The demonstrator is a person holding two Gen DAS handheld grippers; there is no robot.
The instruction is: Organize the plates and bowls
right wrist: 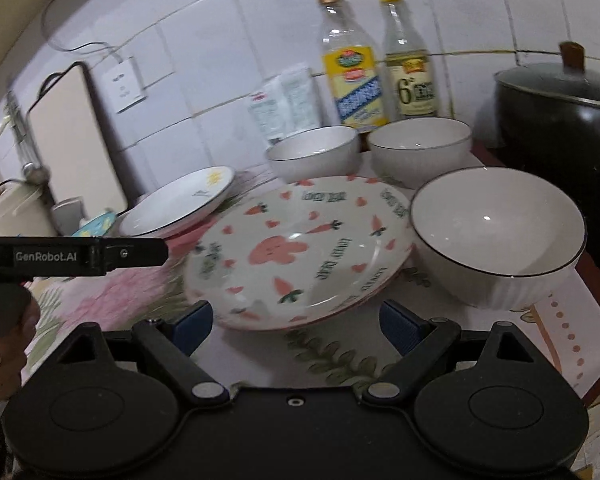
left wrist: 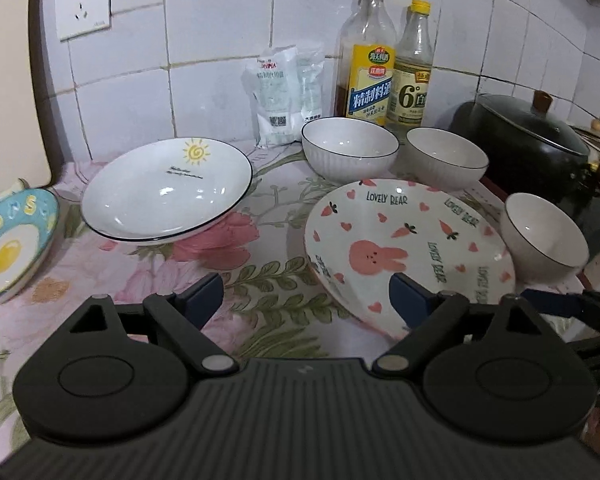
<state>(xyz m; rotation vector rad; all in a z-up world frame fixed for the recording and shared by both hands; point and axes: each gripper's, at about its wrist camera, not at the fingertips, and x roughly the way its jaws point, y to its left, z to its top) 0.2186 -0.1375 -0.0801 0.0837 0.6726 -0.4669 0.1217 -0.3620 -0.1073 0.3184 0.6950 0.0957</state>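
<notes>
Bare flowered cloth [left wrist: 272, 300] lies open between my left gripper [left wrist: 306, 300] and the white sun-printed plate [left wrist: 168, 188]. The pink rabbit-printed plate [right wrist: 300, 248] sits just ahead of my right gripper [right wrist: 296, 320], its near rim by the fingertips, with three white ribbed bowls [right wrist: 496, 232] crowding its far and right sides and a black lidded pot [right wrist: 560, 120] beyond. Both grippers tilt downward, jaws spread wide, holding nothing.

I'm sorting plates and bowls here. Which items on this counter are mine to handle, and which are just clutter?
Yours: rabbit plate, sun plate, egg plate, three white bowls.

Clutter: two bottles, white packet, black pot, cutting board.
</notes>
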